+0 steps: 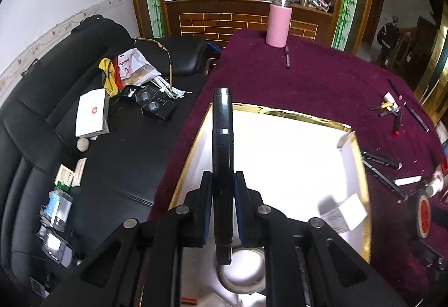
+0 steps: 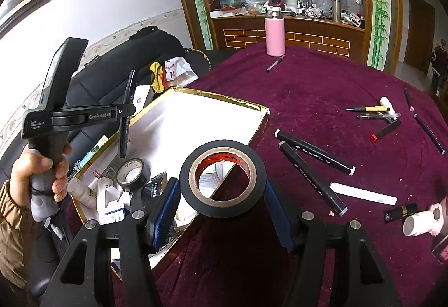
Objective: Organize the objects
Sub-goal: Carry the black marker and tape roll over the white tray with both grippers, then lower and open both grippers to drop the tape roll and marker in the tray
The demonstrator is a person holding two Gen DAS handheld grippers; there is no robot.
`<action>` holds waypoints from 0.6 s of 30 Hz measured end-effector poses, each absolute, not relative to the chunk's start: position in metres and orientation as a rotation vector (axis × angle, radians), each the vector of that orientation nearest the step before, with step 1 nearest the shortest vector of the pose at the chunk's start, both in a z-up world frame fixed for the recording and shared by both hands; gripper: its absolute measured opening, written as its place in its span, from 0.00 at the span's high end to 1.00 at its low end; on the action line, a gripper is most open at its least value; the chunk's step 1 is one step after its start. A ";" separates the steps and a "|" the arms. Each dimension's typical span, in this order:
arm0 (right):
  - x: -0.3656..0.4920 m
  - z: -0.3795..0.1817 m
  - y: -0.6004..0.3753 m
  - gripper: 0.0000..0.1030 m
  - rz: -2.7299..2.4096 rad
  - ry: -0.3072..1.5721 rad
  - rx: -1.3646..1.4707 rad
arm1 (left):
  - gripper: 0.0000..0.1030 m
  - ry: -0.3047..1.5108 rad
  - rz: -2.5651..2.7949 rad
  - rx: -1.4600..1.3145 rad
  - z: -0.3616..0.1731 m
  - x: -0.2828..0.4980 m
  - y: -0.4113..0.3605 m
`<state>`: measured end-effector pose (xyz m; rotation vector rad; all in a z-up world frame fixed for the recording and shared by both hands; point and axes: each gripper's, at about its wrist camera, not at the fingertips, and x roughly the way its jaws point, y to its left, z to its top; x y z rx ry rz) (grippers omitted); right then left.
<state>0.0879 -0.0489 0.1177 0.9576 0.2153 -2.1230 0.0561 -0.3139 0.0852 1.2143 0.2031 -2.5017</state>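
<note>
My left gripper is shut on a black marker and holds it upright over the gold-rimmed white box; it also shows in the right wrist view, above the box's left side. My right gripper is shut on a black tape roll with a red inner lining, held over the box's near right corner. Inside the box lie another tape roll, small bottles and cartons. Loose black markers, pens and a lipstick lie on the purple cloth.
A pink bottle stands at the table's far edge with a pen beside it. A white tube and a white cup lie at the right. A black sofa with boxes and bags is at the left.
</note>
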 end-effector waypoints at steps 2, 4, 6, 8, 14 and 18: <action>0.086 0.117 -0.051 0.35 -2.120 0.218 0.962 | 0.86 0.171 -2.491 1.239 0.081 0.053 -0.316; 0.086 0.116 -0.052 0.35 -2.119 0.219 0.963 | 0.86 0.143 -2.476 1.252 0.076 0.051 -0.317; 0.085 0.116 -0.054 0.35 -2.117 0.221 0.964 | 0.86 0.139 -2.471 1.267 0.073 0.051 -0.317; 0.083 0.116 -0.057 0.35 -2.113 0.223 0.967 | 0.86 0.148 -2.469 1.278 0.070 0.052 -0.317; 0.081 0.119 -0.072 0.35 -2.096 0.236 0.958 | 0.86 0.142 -2.467 1.324 0.060 0.055 -0.313; 0.078 0.120 -0.085 0.35 -2.074 0.239 0.950 | 0.86 0.142 -2.460 1.342 0.055 0.060 -0.311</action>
